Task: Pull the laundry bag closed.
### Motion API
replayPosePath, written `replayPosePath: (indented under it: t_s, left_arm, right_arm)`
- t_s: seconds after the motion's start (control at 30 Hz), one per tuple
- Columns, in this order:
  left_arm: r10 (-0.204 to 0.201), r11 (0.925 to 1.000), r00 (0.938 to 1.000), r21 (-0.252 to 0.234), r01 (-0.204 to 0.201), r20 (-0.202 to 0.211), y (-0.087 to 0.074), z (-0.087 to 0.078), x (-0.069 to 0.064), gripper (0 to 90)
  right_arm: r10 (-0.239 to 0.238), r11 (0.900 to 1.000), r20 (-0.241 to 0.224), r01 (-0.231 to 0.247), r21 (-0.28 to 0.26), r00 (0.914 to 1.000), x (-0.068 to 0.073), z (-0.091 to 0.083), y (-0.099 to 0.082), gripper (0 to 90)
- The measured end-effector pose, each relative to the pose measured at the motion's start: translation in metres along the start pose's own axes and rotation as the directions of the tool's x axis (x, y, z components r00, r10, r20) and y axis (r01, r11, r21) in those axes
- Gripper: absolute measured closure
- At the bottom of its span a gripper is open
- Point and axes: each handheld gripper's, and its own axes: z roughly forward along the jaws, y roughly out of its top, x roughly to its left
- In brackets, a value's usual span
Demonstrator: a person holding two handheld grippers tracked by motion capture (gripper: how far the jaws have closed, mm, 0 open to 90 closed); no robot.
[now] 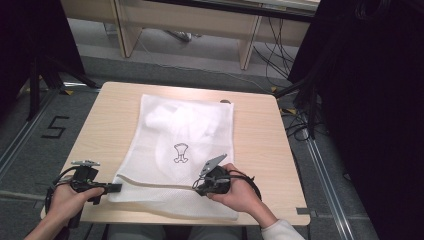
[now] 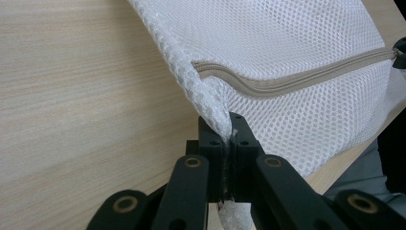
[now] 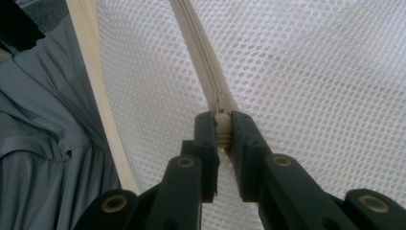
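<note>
A: While we hold the white mesh laundry bag (image 1: pixel 185 145) flat on the wooden table (image 1: pixel 260 135), where do we stand?

B: We judge the zip work to be at its start or its end; we cannot tell which. Our left gripper (image 2: pixel 229 143) is clamped on the bag's corner next to the beige zipper (image 2: pixel 297 79). Our right gripper (image 3: pixel 222 136) is pinched on the zipper pull (image 3: pixel 221 125), partway along the near edge. From the pull to the left corner the zipper looks closed.

A: And what is left?

B: Running the pull along the remaining stretch, whichever way it must go. The garment inside (image 1: pixel 175 122) already sits toward the far end.

A: Room to move?

B: The bag's near edge lies close to the table's front rim, by our lap. Bare wood lies to both sides, so we can slide sideways freely.
</note>
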Motion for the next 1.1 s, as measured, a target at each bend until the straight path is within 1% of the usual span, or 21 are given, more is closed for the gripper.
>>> replayPosePath:
  t_s: [0.07, 0.17, 0.23, 0.27, 0.3, 0.33, 0.47, 0.5, 0.57, 0.63, 0.7, 0.77, 0.8, 0.83, 1.1]
  left_arm:
    - [-0.001, 1.0000, 1.0000, -0.001, 0.001, 0.002, 0.000, 0.000, 0.000, 85.9]
    - [-0.002, 1.0000, 1.0000, -0.002, 0.002, 0.000, 0.000, 0.000, 0.000, 85.9]
    - [0.002, 0.9999, 1.0000, 0.012, -0.002, 0.007, 0.000, -0.001, 0.001, 85.9]
    - [0.002, 1.0000, 1.0000, 0.006, -0.002, 0.004, 0.000, 0.000, 0.000, 85.9]
    - [0.003, 0.9999, 1.0000, 0.013, -0.003, 0.005, 0.000, -0.001, 0.000, 85.9]
    - [-0.001, 1.0000, 1.0000, -0.001, 0.001, 0.000, 0.000, 0.000, 0.000, 85.9]
    - [-0.001, 1.0000, 1.0000, -0.002, 0.001, 0.000, 0.000, 0.000, 0.000, 85.9]
    - [-0.001, 1.0000, 1.0000, -0.002, 0.001, 0.000, 0.000, 0.000, 0.000, 85.9]
    - [0.002, 0.9999, 1.0000, 0.015, -0.003, 0.006, 0.001, 0.000, 0.001, 85.9]
    - [-0.001, 1.0000, 1.0000, -0.004, 0.001, -0.001, 0.000, 0.000, 0.000, 85.9]
    - [0.000, 0.9999, 1.0000, 0.014, -0.001, 0.008, 0.000, -0.001, 0.001, 85.9]
    - [-0.002, 1.0000, 1.0000, -0.005, 0.002, -0.001, 0.000, 0.000, 0.000, 85.9]
    - [-0.002, 1.0000, 1.0000, 0.000, 0.002, -0.001, 0.000, 0.000, 0.000, 85.9]
    - [0.001, 0.9998, 1.0000, 0.017, -0.001, 0.008, 0.001, -0.001, 0.001, 85.9]
    - [0.001, 0.9999, 1.0000, 0.015, -0.001, 0.008, 0.000, -0.001, 0.001, 85.9]
  right_arm:
    - [0.001, 1.0000, -0.001, -0.001, -0.006, 1.0000, 0.000, 0.000, 0.000, 82.5]
    - [0.005, 1.0000, 0.004, -0.005, 0.004, 1.0000, 0.000, -0.001, -0.001, 82.5]
    - [0.000, 1.0000, 0.005, 0.000, 0.001, 1.0000, -0.001, -0.001, -0.002, 82.5]
    - [0.001, 1.0000, 0.002, -0.001, -0.004, 1.0000, -0.001, -0.001, -0.002, 82.5]
    - [-0.001, 1.0000, 0.006, 0.001, -0.002, 1.0000, -0.001, -0.002, -0.002, 82.5]
    - [0.001, 1.0000, 0.002, -0.001, -0.003, 1.0000, -0.001, -0.002, -0.002, 82.5]
    - [0.002, 1.0000, 0.001, -0.002, 0.001, 1.0000, -0.002, -0.003, -0.004, 82.5]
    - [0.010, 0.9999, 0.002, -0.010, 0.004, 0.9999, -0.001, -0.004, -0.004, 82.5]
    - [0.003, 1.0000, 0.002, -0.003, -0.003, 1.0000, -0.002, -0.004, -0.005, 82.5]
    - [0.002, 1.0000, 0.005, -0.002, -0.004, 1.0000, -0.002, -0.004, -0.006, 82.5]
    - [-0.001, 1.0000, 0.007, 0.001, -0.003, 1.0000, -0.002, -0.004, -0.006, 82.5]
    - [0.007, 1.0000, 0.007, -0.007, -0.001, 0.9999, -0.002, -0.005, -0.007, 82.5]
    - [0.003, 1.0000, 0.012, -0.003, -0.002, 0.9999, -0.003, -0.006, -0.007, 82.5]
    - [0.005, 1.0000, 0.011, -0.005, 0.001, 0.9999, -0.003, -0.006, -0.008, 82.5]
    - [0.009, 1.0000, 0.014, -0.009, 0.001, 0.9999, -0.003, -0.008, -0.011, 82.5]
